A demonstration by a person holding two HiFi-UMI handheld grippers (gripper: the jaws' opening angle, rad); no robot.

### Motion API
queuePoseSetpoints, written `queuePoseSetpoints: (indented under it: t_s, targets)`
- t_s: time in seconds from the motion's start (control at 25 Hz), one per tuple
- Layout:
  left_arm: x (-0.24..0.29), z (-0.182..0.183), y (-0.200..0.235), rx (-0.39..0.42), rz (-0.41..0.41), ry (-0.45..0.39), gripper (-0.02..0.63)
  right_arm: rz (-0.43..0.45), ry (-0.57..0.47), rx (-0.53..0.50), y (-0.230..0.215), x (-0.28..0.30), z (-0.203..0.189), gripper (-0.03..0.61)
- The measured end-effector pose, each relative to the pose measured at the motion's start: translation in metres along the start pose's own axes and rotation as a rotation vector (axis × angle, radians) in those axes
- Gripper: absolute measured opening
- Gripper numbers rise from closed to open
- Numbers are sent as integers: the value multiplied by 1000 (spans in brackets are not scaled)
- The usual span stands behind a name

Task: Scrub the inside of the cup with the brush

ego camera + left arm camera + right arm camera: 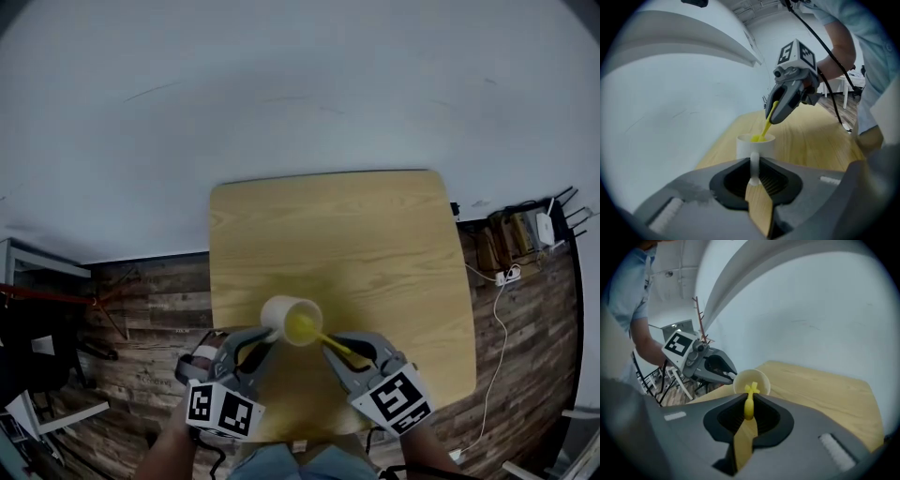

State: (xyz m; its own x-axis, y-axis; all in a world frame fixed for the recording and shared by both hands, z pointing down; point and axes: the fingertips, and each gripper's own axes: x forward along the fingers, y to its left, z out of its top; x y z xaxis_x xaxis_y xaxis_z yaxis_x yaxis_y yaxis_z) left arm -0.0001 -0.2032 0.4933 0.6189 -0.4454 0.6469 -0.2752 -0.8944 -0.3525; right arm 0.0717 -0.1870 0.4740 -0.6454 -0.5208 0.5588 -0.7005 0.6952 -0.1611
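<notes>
Setting: pale wall (281,94) and dark plank floor (141,291) around a light-wood tabletop (375,234), seen from above. The white cup (281,314) sits over the near part of the tabletop, betw. the two tools. It is tipped so its mouth faces the right tool (749,416); whether its base touches the wood cannot be told from these views.

L. side: the left tool (754,176) is clamped on the cup's handle (754,164), jaws nearly together w/ the thin white loop pinched betw. the pads (the left gripper view shows it upright in the gap). Gripping by the handle presumably leaves the mouth free and lets the wrist set the tilt.

R. side: the right tool is clenched on the yellow brush (749,404), jaws close on the slim shaft, which runs straight out along the tool's axis. The brush head lies inside the cup, at or near the inner wall; contact itself is not resolvable. Holding the shaft in line w/ the jaws likely sends the bristle end wherever the tool points, and the cup's tilt toward it gives a direct way in.

Judged stage: scrubbing under way or about to begin, w/ the head already past the rim. The tools are near each other but apart; only brush and cup bridge them.
</notes>
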Motion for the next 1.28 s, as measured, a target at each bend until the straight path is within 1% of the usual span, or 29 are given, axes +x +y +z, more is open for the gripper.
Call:
queuePoseSetpoints:
  t_s: [0.12,0.24,0.32,0.4,0.52,0.68,0.76,0.88,1.08,1.2,1.28]
  targets:
    - [2,4,-4,9,-30,0,75,66,23,-106,-4,11,5,40]
    - [4,6,-7,10,-48,2,77,110,55,-173,-7,24,5,40]
    - [5,6,-6,-1,-48,5,77,116,90,-204,-10,31,2,40]
    - [6,6,-4,-9,-41,8,77,109,124,-207,-15,33,-1,40]
    - [6,8,-4,-16,-34,4,77,91,186,-172,-20,30,-5,40]
    - [6,12,-7,-6,-22,5,75,97,287,-55,-18,19,-16,40]
    - [6,12,-7,11,-11,13,77,106,321,-20,-16,13,-19,40]
    - [6,14,-9,49,0,26,77,117,350,0,-12,4,-21,40]
    - [6,19,-16,83,4,30,77,147,359,46,2,-7,-23,40]
    - [6,21,-20,97,-1,30,77,161,324,87,11,-9,-19,40]
    - [5,22,-24,112,-8,31,77,153,284,119,13,-10,-12,40]
